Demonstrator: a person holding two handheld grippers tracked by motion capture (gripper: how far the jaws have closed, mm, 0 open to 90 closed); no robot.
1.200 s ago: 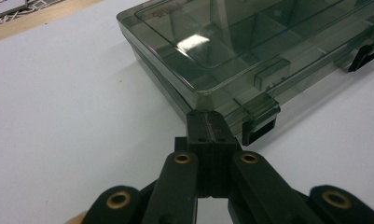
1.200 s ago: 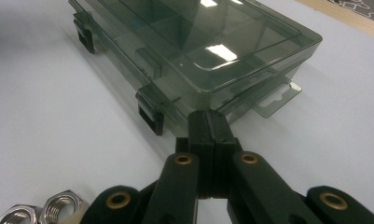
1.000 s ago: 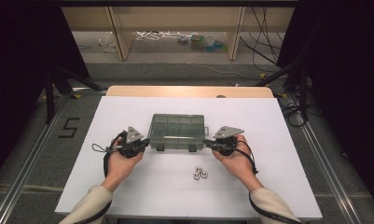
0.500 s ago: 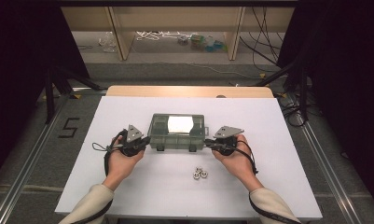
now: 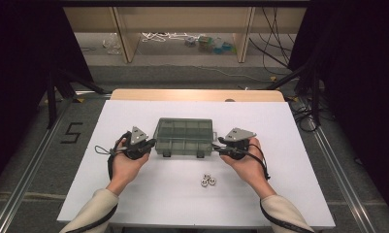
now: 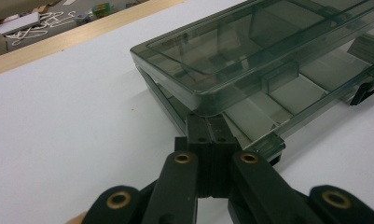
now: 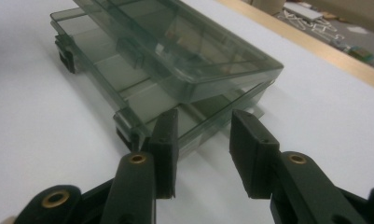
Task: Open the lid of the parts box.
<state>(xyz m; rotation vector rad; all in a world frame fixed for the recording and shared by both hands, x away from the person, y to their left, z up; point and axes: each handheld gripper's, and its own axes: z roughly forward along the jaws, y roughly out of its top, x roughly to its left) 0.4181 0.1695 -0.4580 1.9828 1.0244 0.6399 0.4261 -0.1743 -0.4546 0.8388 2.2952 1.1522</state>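
Smoky plastic box (image 5: 184, 136), lid ajar

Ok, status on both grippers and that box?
Left gripper shut under lid corner. Right gripper open. Smoky clear plastic compartment box lid ajar. Three small metal nuts nearby, clear.

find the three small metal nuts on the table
In the high view, the nuts lie clustered on the white table, just in front of the box, nearer the right hand.
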